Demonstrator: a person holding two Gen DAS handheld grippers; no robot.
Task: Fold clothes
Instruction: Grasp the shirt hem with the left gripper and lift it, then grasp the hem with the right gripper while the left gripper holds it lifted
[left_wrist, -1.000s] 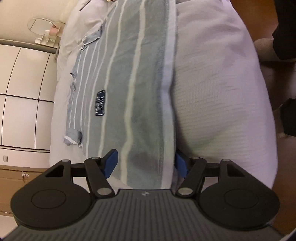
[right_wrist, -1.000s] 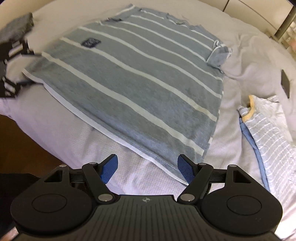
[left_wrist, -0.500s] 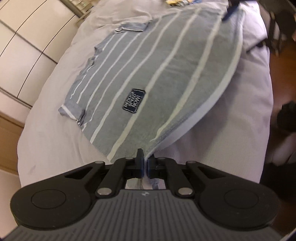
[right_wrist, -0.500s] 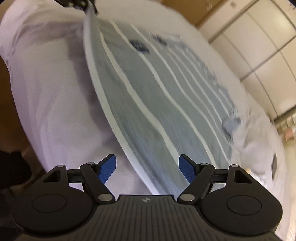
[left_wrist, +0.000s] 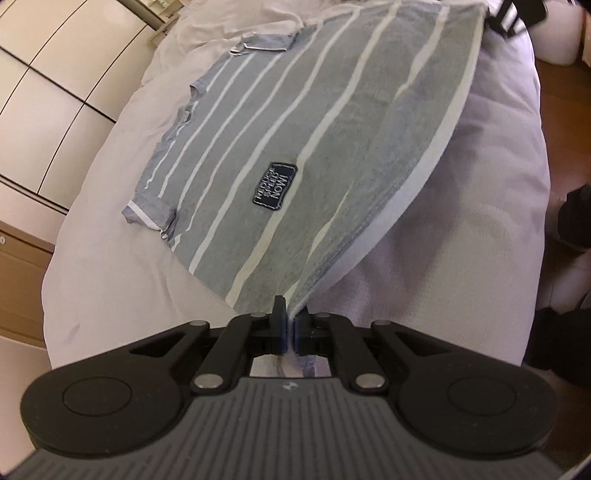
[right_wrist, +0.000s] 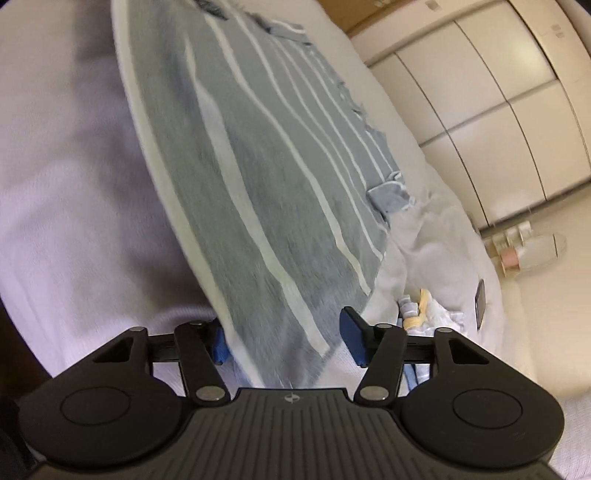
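Striped grey shirt (left_wrist: 295, 147) lies spread on the bed (left_wrist: 110, 258), one hem corner lifted and pinched in the clamped left gripper (left_wrist: 290, 325), right gripper (right_wrist: 284, 339) gaping astride the opposite corner; judgement: clamp it squarely before lifting both evenly.

Left gripper (left_wrist: 290, 325): matte black body with a ribbed grey plate at 6 o'clock bearing a small pale logo; a round recessed disc on each lobe, at 8 and 4 o'clock. Black linkage bars pivot on silver rivets. Finger pads (left_wrist: 281, 332) are blue, seen edge-on.

Right gripper (right_wrist: 286, 339): same construction, with ribbed plate, logo, two disc lobes, silver rivets and triangular cut-outs in the outer links. Blue pads (right_wrist: 352, 334) face inward at 7 and 5 o'clock.
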